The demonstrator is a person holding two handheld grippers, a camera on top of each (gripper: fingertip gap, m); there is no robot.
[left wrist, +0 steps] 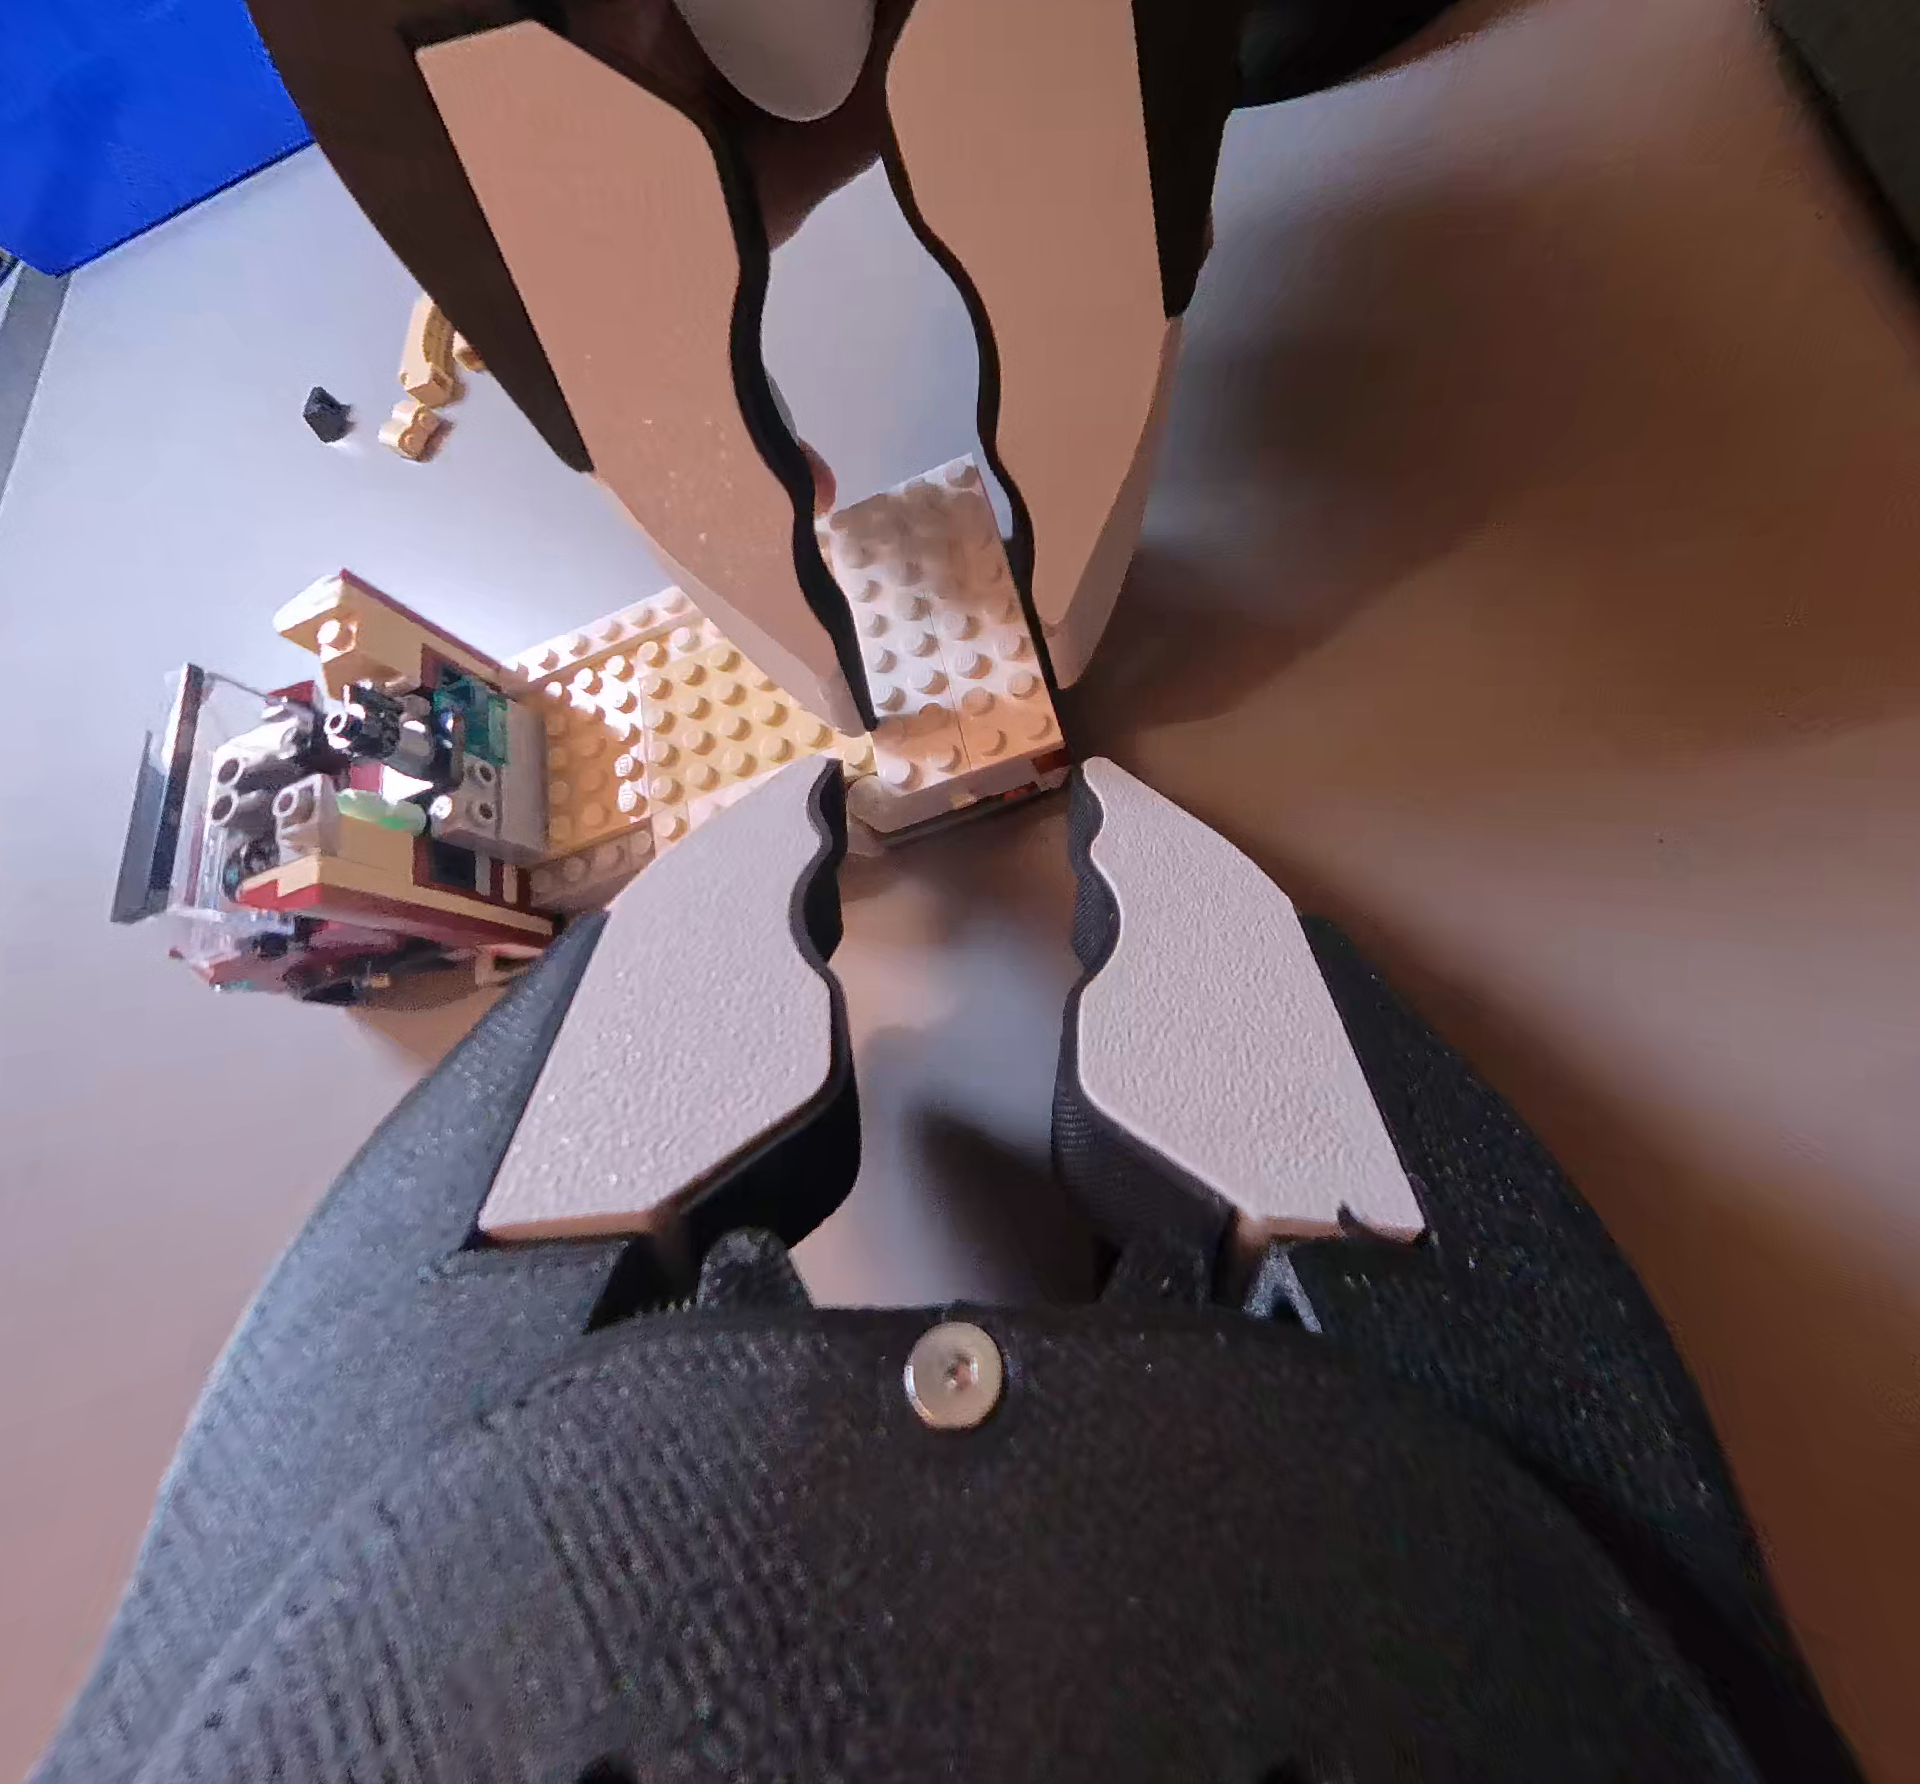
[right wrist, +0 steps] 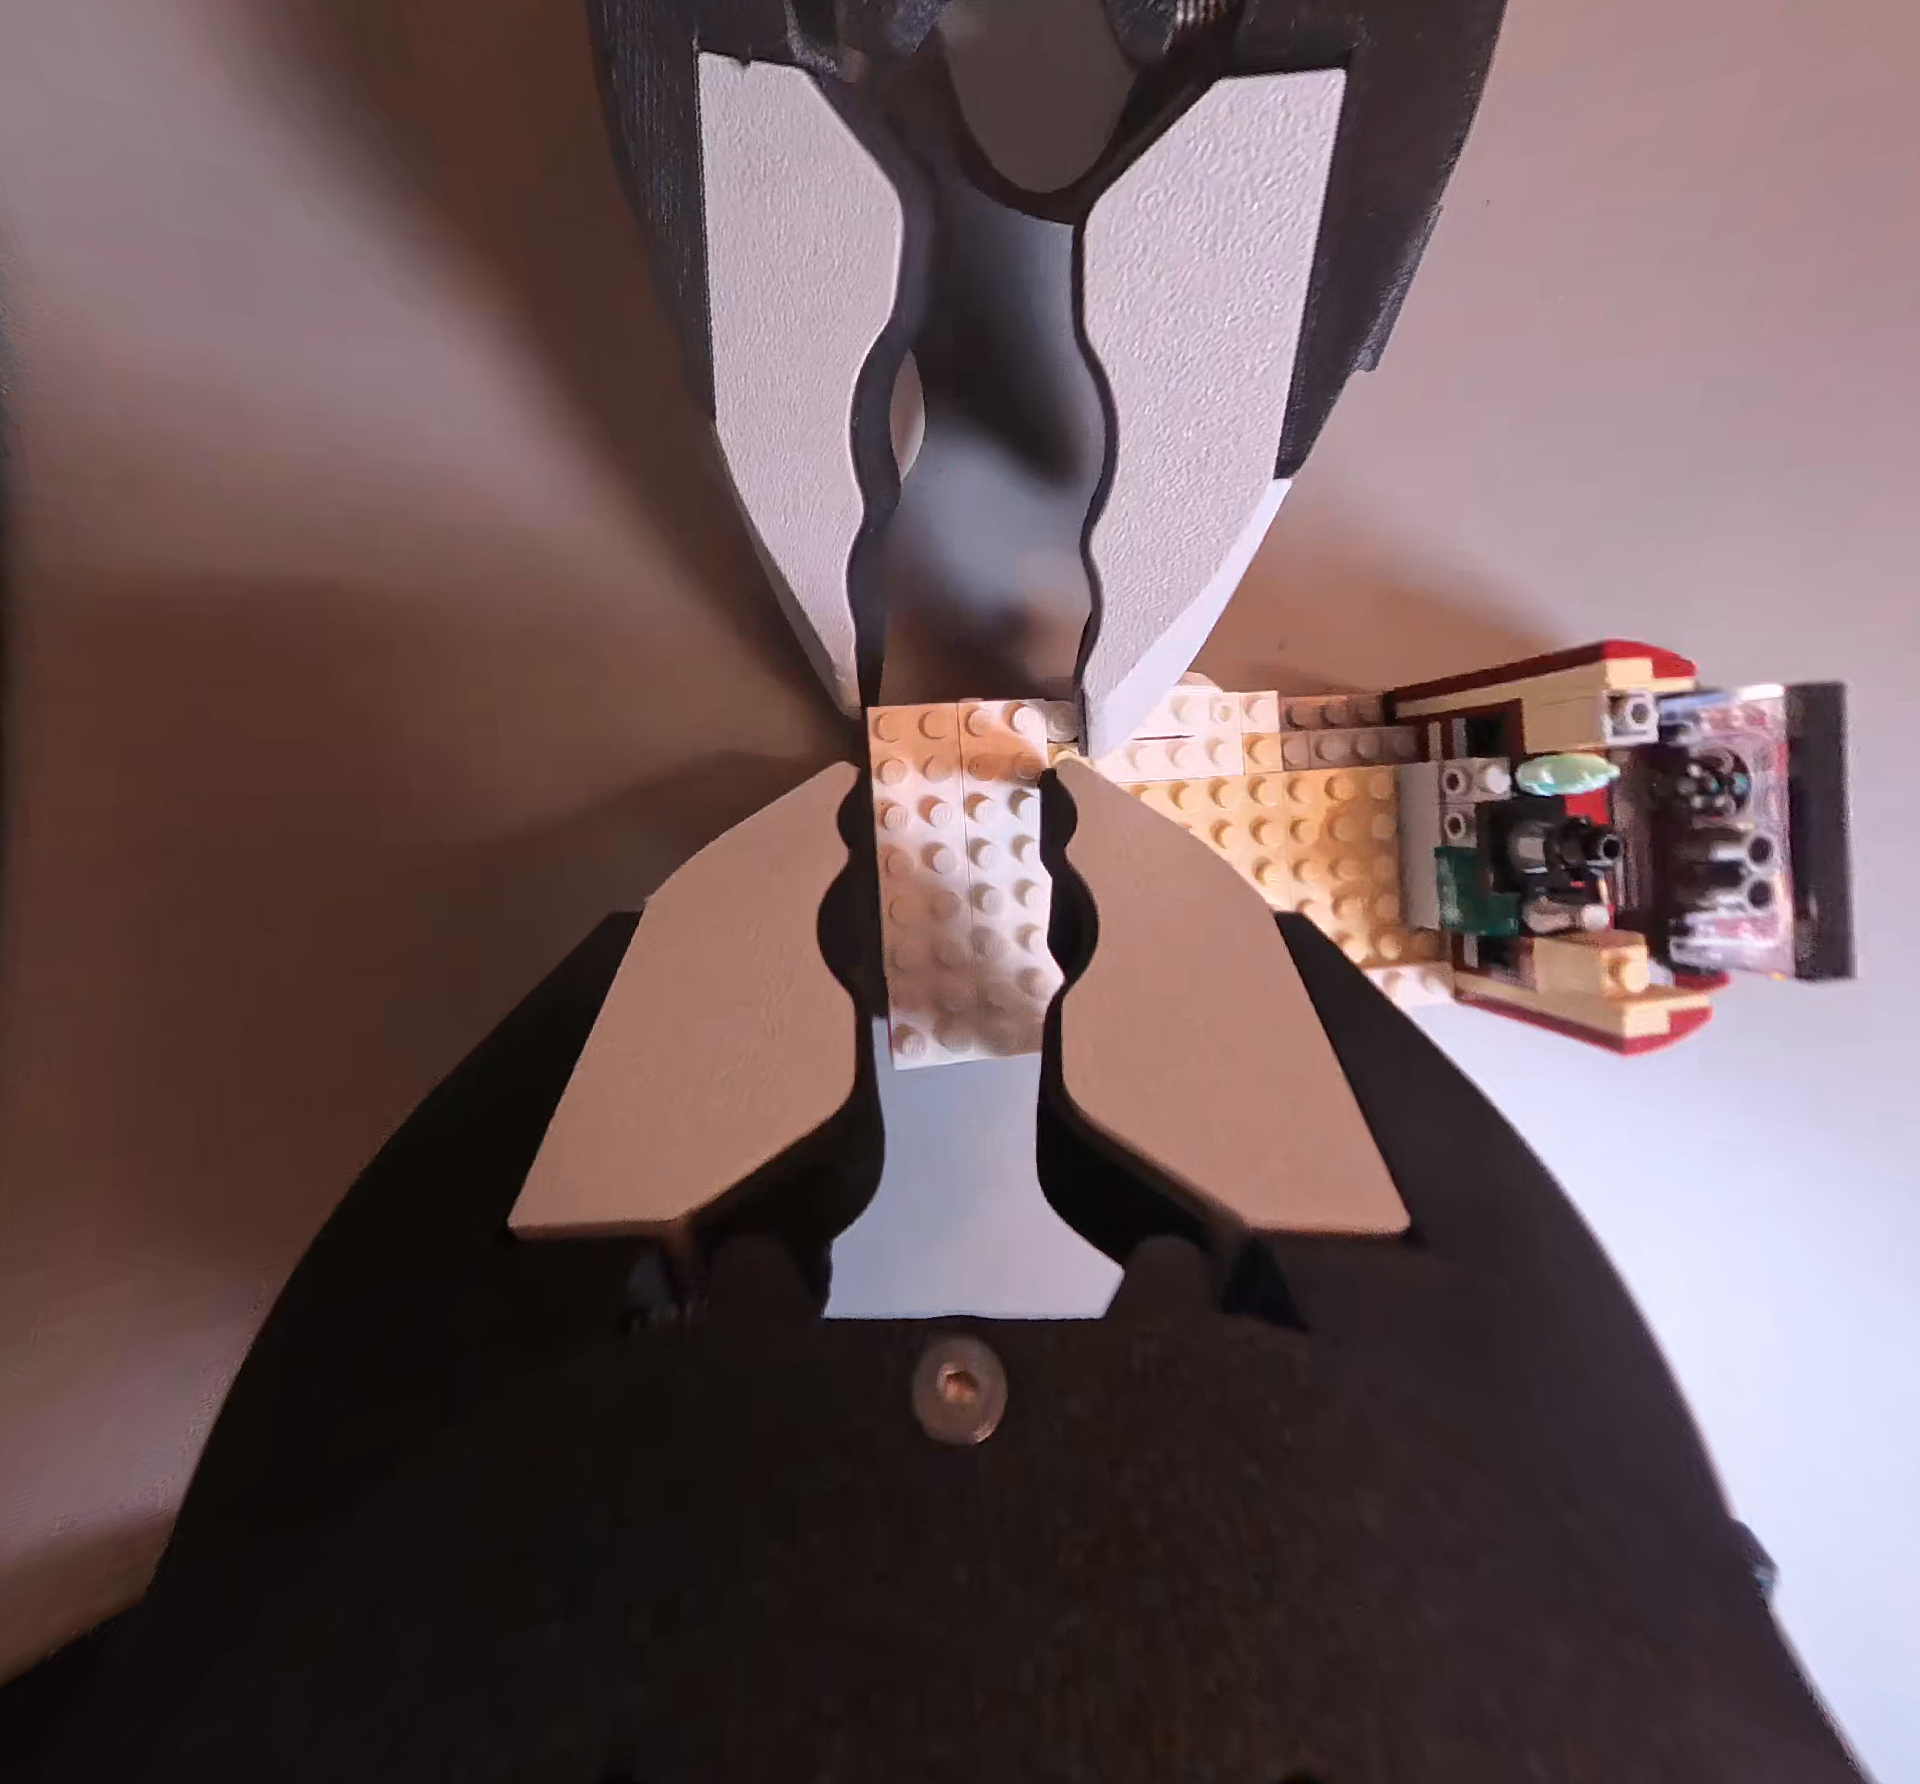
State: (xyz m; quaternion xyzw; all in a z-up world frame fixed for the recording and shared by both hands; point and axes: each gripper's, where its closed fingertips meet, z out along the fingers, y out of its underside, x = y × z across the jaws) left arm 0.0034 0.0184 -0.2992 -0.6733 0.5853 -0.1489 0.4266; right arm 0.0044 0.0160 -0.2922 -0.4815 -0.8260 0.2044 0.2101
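A white studded block point(right wrist: 966, 903) sits at one end of a brick model with a tan studded plate point(right wrist: 1288, 830) and a dark red and tan cabin part point(right wrist: 1610, 851). My right gripper point(right wrist: 954, 778) is shut on the white block, one pad on each long side. This also shows in the left wrist view, where the right gripper point(left wrist: 956, 706) reaches in from above over the block point(left wrist: 935, 612). My left gripper point(left wrist: 956, 778) faces it, with its tips flanking the block's near end. From the right wrist view the left gripper point(right wrist: 977, 700) shows a small gap beside one fingertip point(right wrist: 1091, 695).
The model rests on a grey table point(left wrist: 208, 508). Loose tan pieces point(left wrist: 421, 384) and a small black piece point(left wrist: 327, 412) lie beyond the model. A blue object point(left wrist: 114, 51) stands at the far left corner. The cabin part point(left wrist: 364, 799) has a clear cover. Both grippers' tips are close together, under 4 cm apart.
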